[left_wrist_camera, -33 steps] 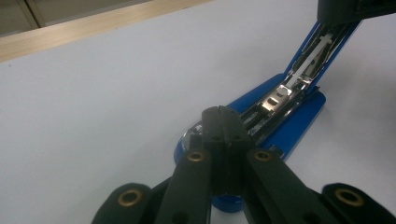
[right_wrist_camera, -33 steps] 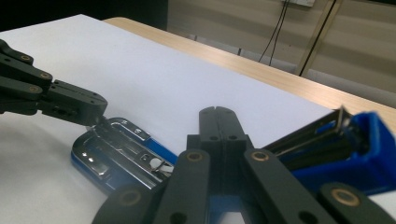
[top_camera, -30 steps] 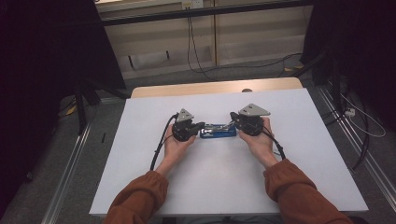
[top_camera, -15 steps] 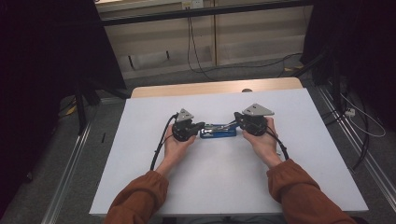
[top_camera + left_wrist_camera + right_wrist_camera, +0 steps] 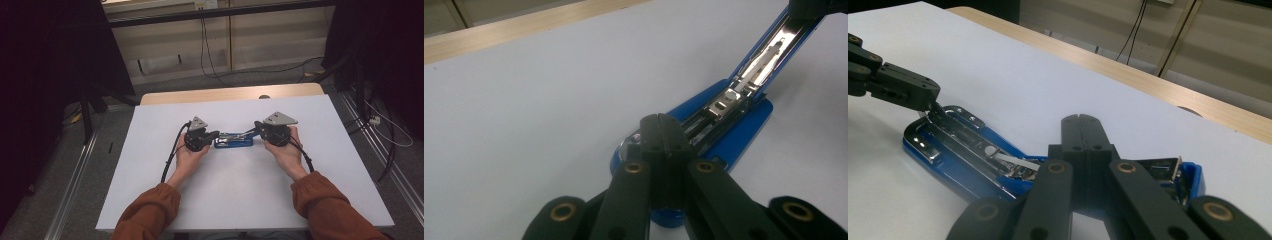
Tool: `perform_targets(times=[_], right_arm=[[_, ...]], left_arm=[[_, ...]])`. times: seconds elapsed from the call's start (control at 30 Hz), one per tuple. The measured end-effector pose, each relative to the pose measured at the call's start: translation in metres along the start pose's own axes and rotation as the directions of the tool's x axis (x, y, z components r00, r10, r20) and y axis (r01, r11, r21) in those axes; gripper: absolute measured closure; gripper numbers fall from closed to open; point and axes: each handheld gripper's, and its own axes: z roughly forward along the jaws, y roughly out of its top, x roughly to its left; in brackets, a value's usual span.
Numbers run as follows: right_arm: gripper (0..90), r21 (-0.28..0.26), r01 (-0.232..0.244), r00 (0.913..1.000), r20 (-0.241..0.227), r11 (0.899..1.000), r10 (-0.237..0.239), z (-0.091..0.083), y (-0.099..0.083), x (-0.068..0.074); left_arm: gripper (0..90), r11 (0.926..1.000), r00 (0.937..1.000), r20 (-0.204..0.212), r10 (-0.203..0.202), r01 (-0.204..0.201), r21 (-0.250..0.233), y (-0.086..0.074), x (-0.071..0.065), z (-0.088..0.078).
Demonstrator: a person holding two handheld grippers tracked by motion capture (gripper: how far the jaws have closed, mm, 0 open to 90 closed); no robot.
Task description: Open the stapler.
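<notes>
Tongs (image 5: 216, 134) closed, blue stapler (image 5: 233, 142) between them

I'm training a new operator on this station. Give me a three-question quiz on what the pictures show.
1. True or false: the blue stapler lies closed on the white table.
2. Which tool works at the stapler's hinged top: A left tool, B right tool?
3. Fill in: both tools' jaws are ____.

Key: 1 false, its top is swung up, showing the metal magazine. 2 B. 3 shut.
</notes>
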Motion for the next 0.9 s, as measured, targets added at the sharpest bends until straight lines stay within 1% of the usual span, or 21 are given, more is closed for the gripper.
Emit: perform_targets(times=[0.17,0.53,0.9], right_arm=[[90.0,0.007,-0.006,1.0,0.003,1.0,0.006,0.0,-0.0042,-0.0025],[90.0,0.006,-0.013,0.9999,0.002,1.0,0.013,-0.0007,-0.0067,-0.0046],[90.0,0.01,-0.008,1.0,-0.002,1.0,0.008,-0.0019,-0.0093,-0.0087]], left_arm=[[90.0,1.0,1.0,0.001,-0.001,0.001,0.0,0.0,0.0003,0.0],[90.0,1.0,1.0,0.0,0.0,0.0,0.001,0.0,0.0002,0.0],[90.0,1.0,1.0,0.0,-0.003,0.003,-0.002,-0.0003,0.0001,0.0]])
